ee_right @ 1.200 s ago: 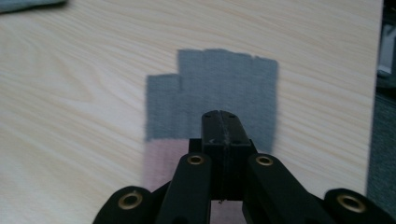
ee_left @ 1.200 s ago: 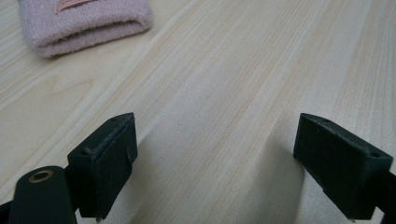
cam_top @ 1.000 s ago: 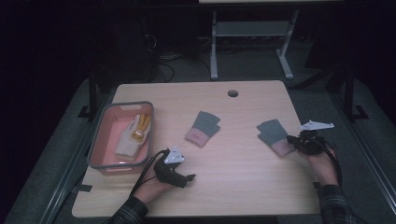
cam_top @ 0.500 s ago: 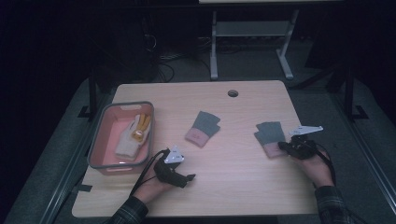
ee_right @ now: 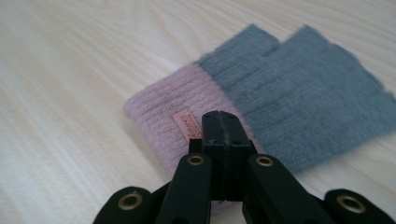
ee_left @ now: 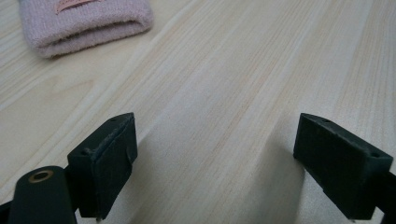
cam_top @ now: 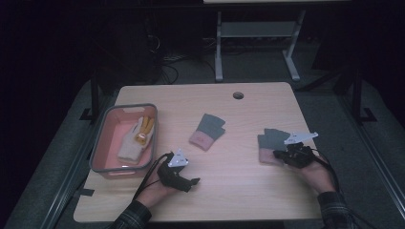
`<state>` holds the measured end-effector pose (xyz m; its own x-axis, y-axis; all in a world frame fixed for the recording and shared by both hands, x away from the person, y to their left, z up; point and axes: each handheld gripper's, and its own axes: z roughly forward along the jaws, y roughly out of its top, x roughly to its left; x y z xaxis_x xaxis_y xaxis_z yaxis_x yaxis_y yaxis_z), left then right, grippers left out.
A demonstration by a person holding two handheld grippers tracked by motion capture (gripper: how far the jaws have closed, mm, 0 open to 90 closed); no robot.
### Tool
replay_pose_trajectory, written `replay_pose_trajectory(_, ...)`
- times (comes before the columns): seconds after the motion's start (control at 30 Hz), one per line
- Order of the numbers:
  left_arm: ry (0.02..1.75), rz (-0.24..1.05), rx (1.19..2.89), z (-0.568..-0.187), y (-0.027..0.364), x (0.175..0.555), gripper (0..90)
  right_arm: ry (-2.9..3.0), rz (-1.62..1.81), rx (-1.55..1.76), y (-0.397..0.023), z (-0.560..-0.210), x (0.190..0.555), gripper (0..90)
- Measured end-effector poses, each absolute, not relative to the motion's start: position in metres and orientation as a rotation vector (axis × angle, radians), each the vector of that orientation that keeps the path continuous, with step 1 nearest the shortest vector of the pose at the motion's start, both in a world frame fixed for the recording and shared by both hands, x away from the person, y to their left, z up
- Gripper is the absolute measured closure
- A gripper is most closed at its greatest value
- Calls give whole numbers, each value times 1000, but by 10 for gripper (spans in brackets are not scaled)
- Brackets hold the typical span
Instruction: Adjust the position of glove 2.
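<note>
**Right hand slides in to the glove**

Since a second ago the right hand-held gripper (cam_top: pixel 279 155) has slid leftward across the desk (cam_top: pixel 248 191). Its jaws are clenched together, empty, tips over the pink cuff of the grey-and-pink glove (ee_right: pixel 261 98) lying flat at the desk's right. The left hand-held gripper (ee_left: pixel 215 163) rests released, near the second glove (cam_top: pixel 207 130) and pink bin (cam_top: pixel 98 148).
</note>
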<state>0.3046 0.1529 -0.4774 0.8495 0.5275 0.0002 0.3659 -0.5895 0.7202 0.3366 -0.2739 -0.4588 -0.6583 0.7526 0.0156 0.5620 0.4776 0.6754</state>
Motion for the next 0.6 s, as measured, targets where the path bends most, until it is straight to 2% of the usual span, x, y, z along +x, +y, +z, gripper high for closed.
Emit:
replay_pose_trajectory(0.4, 645, 275, 2264, -477, 153, 305, 128, 2586, 946, 897, -224, -454, 318, 900)
replay_pose_trajectory(0.6, 646, 275, 2264, -477, 153, 305, 128, 2556, 951, 890, -220, -448, 318, 900)
